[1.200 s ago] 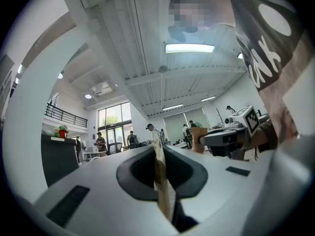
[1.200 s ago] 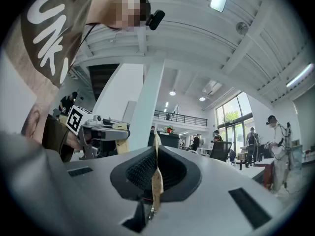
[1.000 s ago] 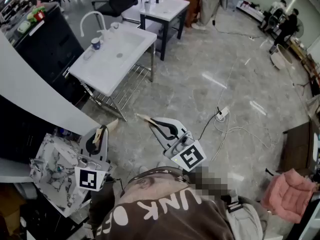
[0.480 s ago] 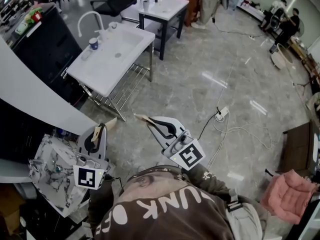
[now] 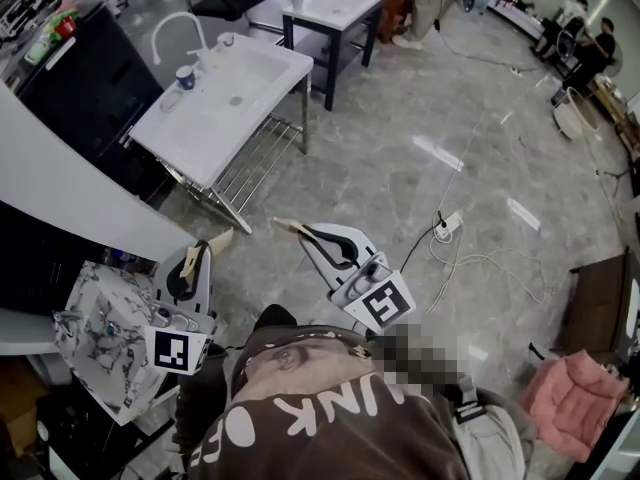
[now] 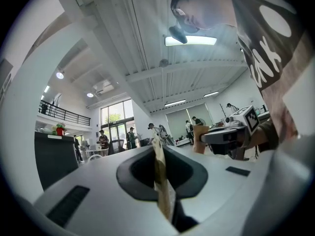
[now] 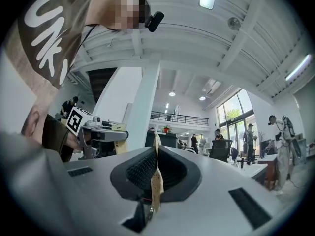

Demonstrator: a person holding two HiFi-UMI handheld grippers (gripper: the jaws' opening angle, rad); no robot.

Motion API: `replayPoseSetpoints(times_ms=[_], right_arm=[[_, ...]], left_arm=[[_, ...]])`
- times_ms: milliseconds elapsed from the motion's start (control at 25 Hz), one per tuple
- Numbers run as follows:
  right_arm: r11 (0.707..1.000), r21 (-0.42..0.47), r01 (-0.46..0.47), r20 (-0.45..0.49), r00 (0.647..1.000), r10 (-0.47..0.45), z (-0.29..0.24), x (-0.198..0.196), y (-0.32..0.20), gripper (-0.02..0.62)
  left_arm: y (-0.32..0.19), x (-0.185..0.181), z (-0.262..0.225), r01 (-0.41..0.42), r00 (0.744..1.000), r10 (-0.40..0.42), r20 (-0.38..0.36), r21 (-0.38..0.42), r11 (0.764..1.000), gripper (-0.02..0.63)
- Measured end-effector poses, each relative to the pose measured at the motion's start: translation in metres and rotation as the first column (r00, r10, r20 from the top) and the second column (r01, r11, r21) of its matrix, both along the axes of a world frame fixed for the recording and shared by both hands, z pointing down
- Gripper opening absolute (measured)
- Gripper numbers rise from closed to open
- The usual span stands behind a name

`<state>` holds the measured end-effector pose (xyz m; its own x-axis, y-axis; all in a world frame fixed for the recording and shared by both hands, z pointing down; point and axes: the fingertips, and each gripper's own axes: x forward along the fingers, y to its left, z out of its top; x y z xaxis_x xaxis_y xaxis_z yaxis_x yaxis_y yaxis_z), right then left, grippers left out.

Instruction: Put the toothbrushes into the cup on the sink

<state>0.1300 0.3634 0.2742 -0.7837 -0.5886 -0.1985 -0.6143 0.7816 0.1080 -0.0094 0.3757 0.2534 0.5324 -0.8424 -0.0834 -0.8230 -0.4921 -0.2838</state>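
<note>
Left gripper point(image 5: 203, 251) and right gripper point(image 5: 306, 236), each clamped on a toothbrush point(image 5: 221, 241), point towards the cup point(image 5: 185, 76) on the sink's point(image 5: 190, 143) back rim, well ahead, the left gripper nearer.

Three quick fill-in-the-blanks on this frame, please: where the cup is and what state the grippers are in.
1. The cup stands on the sink, beside the white ____.
2. The left gripper and the right gripper both have their jaws ____.
3. In the head view, the sink lies to the upper ____ of the grippers.

Missing words: faucet; shut; left.
</note>
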Motion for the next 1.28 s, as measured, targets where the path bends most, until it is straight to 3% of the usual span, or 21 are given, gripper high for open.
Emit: replayPoseSetpoints(times_ms=[360,520,760,920,1280], right_arm=[[0.999,-0.032,-0.027,-0.011,1.0,0.026,0.027,-0.01,-0.089,0.017],[0.998,-0.04,-0.05,-0.022,0.999,0.049,0.036,-0.031,-0.17,0.017],[0.997,-0.052,-0.061,-0.058,0.997,0.058,0.035,-0.08,-0.305,0.017],[0.997,-0.044,-0.063,-0.081,0.995,0.06,0.031,-0.105,-0.388,0.017],[0.999,0.012,-0.041,-0.112,0.993,0.042,0.029,-0.157,-0.531,0.017]], left_arm=[[-0.09,-0.018,0.021,-0.001,1.0,0.001,-0.011,-0.015,1.0,0.015],[-0.171,-0.041,0.035,-0.015,0.999,0.015,-0.031,-0.021,1.0,0.015],[-0.302,-0.084,0.055,-0.035,0.999,0.033,-0.027,-0.117,0.992,0.015],[-0.378,-0.107,0.05,-0.039,0.999,0.035,-0.033,-0.113,0.993,0.015],[-0.481,-0.153,0.057,0.001,1.0,-0.004,-0.026,-0.118,0.993,0.015]])
